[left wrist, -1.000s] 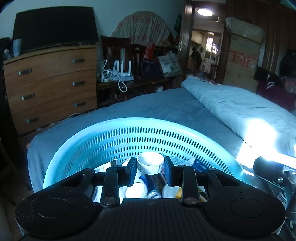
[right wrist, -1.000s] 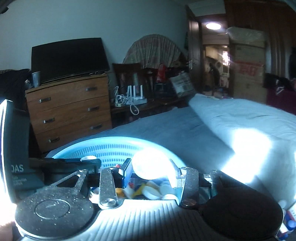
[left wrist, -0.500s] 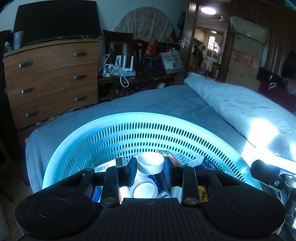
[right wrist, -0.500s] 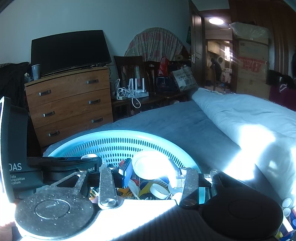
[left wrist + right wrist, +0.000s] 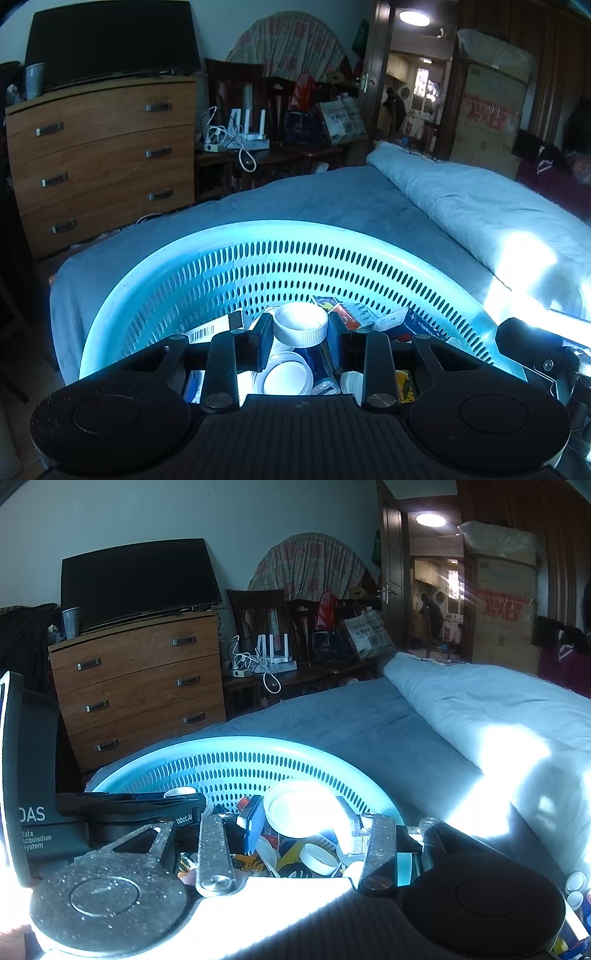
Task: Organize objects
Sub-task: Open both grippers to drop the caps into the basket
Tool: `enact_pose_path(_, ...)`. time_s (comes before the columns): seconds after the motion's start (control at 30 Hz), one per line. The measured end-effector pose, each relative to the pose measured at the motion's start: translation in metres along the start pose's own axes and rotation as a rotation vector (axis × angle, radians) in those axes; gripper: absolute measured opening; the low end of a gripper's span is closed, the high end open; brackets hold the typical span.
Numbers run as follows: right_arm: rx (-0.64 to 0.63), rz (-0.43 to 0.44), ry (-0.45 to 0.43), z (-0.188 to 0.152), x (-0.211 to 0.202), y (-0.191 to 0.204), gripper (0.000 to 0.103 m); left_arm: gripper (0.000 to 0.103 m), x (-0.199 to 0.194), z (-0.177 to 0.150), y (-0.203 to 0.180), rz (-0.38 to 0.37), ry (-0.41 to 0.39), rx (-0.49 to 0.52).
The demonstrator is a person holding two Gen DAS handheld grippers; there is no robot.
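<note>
So we've got a tool in each hand, both hanging over the light blue perforated basket [image 5: 258, 266] that sits on the bed [image 5: 332, 199], filling the lower middle of both frames.

The left tool [image 5: 300, 334] is clamped on a white ribbed screw cap [image 5: 300, 325]; both dark pads press against its sides and it sits clear of the clutter below. Under it, inside the basket, we can see another white lid [image 5: 288, 376], a barcode label at lower left of the pile, and some red and blue packets toward the right. Too jumbled to name most of it.

The right tool [image 5: 301, 821] is holding a bigger white round lid or jar [image 5: 299, 806], tilted toward the camera. It's blown out by sunlight, so we can't tell which it is. The fingers are a moderate way apart with the thing wedged between them. Below it there are more small white caps [image 5: 314, 856] and colourful bits in the basket [image 5: 229, 764]. The left tool's black body shows at the left edge of this view, with part of a printed label on it.

Behind the bed: a wooden dresser [image 5: 103, 162] at upper left with a dark TV [image 5: 110, 40] on top, a white router [image 5: 251, 129] with its cables on a low stand, and a rolled pale quilt [image 5: 461, 206] on the right side of the bed.
</note>
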State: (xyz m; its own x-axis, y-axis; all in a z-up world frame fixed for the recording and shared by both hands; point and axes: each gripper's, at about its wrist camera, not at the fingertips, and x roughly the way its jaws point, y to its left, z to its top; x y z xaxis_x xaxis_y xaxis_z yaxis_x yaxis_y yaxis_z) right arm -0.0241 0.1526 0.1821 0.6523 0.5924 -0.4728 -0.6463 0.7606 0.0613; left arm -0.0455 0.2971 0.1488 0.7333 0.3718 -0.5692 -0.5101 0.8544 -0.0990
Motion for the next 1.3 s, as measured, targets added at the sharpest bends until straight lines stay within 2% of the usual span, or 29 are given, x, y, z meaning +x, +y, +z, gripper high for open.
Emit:
enact_pose_path(1.23, 0.013, 0.0, 0.003, -0.005, 0.013, 0.004, 0.043, 0.033, 0.003, -0.001, -0.004, 0.019, 0.014, 0.02)
enact_pose_path(1.27, 0.012, 0.002, 0.004, -0.005, 0.013, 0.004, 0.044, 0.034, 0.003, -0.001, -0.004, 0.024, 0.014, 0.02)
enact_pose_path(1.3, 0.01, 0.005, 0.006, -0.005, 0.013, 0.004, 0.05, 0.037, 0.003, -0.001, -0.004, 0.026, 0.014, 0.022)
